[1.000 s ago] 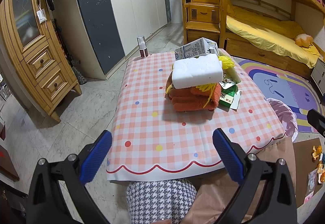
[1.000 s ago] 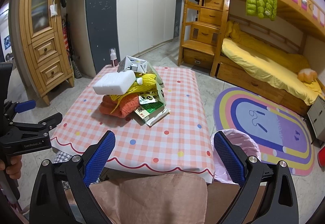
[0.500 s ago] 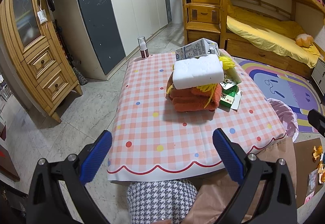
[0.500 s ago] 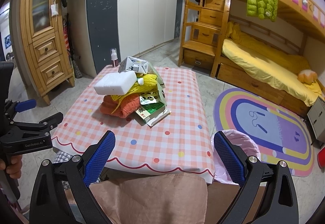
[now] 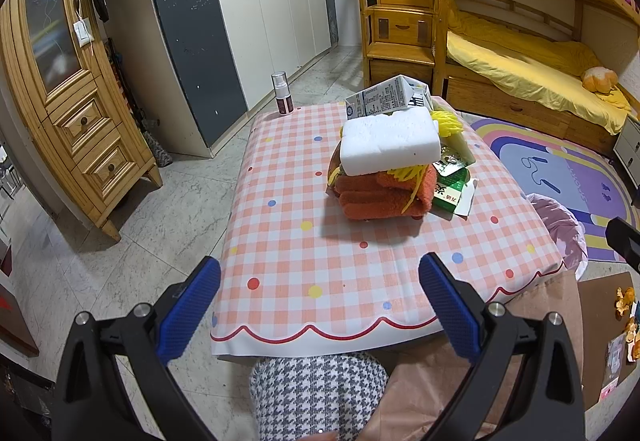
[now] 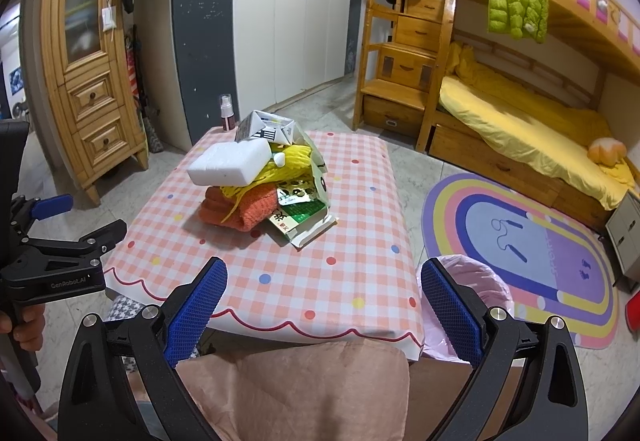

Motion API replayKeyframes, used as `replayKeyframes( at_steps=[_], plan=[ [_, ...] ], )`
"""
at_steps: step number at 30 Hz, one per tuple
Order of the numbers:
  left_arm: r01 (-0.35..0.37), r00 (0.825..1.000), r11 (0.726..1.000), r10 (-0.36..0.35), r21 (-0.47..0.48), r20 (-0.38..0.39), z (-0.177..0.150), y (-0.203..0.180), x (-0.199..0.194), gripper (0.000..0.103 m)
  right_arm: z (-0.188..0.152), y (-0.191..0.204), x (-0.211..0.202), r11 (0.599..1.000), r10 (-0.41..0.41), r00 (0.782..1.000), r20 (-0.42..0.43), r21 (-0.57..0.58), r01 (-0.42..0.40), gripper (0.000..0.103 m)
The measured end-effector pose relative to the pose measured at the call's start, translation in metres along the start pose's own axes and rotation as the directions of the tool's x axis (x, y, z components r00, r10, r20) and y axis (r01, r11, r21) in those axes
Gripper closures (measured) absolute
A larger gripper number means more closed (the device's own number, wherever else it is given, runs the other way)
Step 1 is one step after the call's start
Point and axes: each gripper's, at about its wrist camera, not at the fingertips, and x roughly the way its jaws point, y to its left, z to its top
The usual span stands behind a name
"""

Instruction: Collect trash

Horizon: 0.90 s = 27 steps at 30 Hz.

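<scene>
A trash pile sits mid-table on the checked cloth [image 5: 320, 261]: a white foam block [image 5: 390, 141] on an orange towel [image 5: 384, 195], yellow string [image 6: 288, 161], a milk carton [image 5: 384, 97] and green packets [image 5: 450, 189]. The pile also shows in the right wrist view, foam block [image 6: 230, 163] on top. A pink-lined bin [image 6: 472, 289] stands at the table's right. My left gripper [image 5: 318, 307] and right gripper [image 6: 322, 307] are both open and empty, held at the near table edge, well short of the pile.
A small spray bottle [image 5: 282, 93] stands at the table's far left corner. A wooden cabinet [image 5: 72, 89] is left, wardrobes behind, a bunk bed [image 6: 520, 129] and a rainbow rug [image 6: 520, 229] right. My lap is under the grippers. Orange peels [image 5: 626, 301] lie on cardboard.
</scene>
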Motion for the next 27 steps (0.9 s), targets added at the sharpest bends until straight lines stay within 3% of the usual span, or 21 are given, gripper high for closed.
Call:
replayKeyframes(
  at_steps=[27],
  plan=[
    [-0.001,1.000,1.000,0.001,0.000,-0.001,0.0002,-0.0003,0.0003,0.007,0.0014,0.0012,0.0011,1.000,-0.002,1.000,-0.001,-0.004,0.002,0.006]
  ],
)
